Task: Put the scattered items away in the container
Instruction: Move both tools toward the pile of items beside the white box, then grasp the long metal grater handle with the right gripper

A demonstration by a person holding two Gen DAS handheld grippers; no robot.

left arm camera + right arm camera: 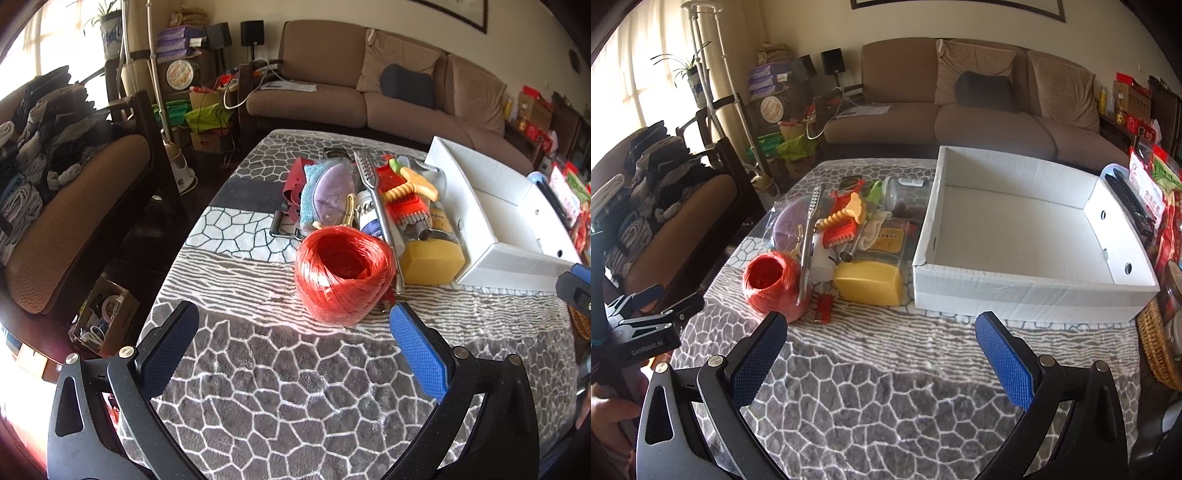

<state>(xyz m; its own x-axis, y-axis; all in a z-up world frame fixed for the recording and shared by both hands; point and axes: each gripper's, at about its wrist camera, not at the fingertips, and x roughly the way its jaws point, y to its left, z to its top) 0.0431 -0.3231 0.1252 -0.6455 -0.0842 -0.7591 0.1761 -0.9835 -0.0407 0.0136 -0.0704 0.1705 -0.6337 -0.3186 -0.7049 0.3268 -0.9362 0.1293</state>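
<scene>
A grey patterned cloth [886, 387] covers the table, and on its right half sits the white box [1027, 291], open-topped with nothing inside it. The right tongs [881, 354] hang low over the bare cloth in front of the box's near-left corner, spread wide and holding nothing; the box stands just ahead and to their right, apart from both fingers. Left of the box, touching its side wall, lies the heap of scattered items. At its near edge sits the red twine ball [343, 273], hollow end turned toward the left camera. The left tongs [295, 347] are likewise spread wide and hold nothing, with the ball straight ahead between the lines of the two fingers but just beyond the tips, not touching them. Right of the ball lies a yellow sponge [430, 262], close against the box's near corner. A long metal grater [376, 206] slants across the heap, its near end coming down between ball and sponge. Behind it rests a red and yellow toy comb [404, 192], on top of the pile. Left of the grater lies a purple pad [330, 192] in a clear bag. A small red clip [824, 308] lies on the cloth in front of the sponge. Far right, a wicker basket [1158, 347] stands at the table's edge.
</scene>
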